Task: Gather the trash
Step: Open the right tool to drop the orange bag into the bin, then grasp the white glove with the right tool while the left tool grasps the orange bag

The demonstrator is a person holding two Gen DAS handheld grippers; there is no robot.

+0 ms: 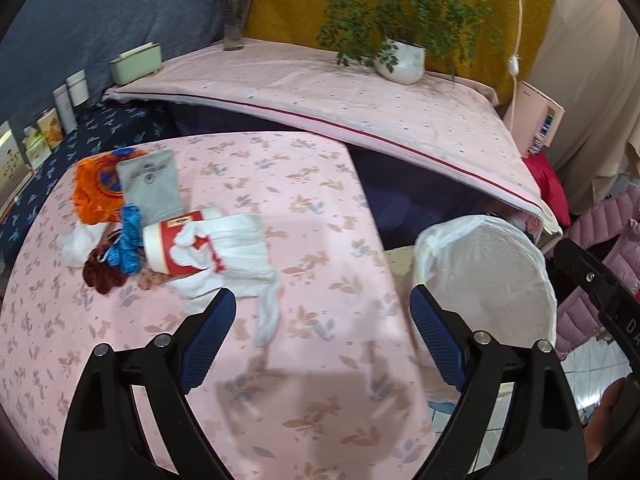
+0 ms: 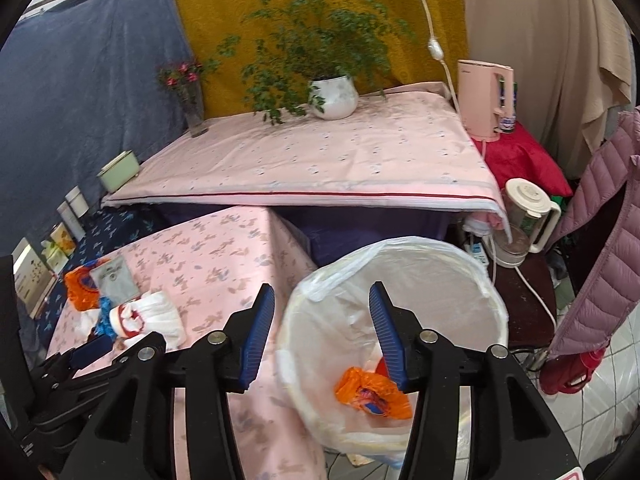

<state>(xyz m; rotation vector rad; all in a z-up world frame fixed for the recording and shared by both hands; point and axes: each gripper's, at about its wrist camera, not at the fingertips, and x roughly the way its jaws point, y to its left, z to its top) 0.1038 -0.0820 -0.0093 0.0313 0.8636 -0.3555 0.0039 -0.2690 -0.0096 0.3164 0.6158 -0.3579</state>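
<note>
Right claw point(image 2: 322, 334) released, nothing between its blue pads; it hangs over the near rim of the lined bin point(image 2: 496, 300). Orange wrapper point(image 2: 372, 394) lies inside the bin, below and just right of the claw's centre, close to the right pad, not touching that I can tell.

Left claw point(image 1: 322, 340) wide open, empty, above the pink floral table point(image 1: 320, 400). Trash pile point(image 1: 152, 232) sits on the table ahead and left of it, apart from the pads: orange bag, grey pouch, red-and-white cup, white tissue. The tissue's tail reaches nearest the left pad. The bin stands off the table's right edge.
</note>
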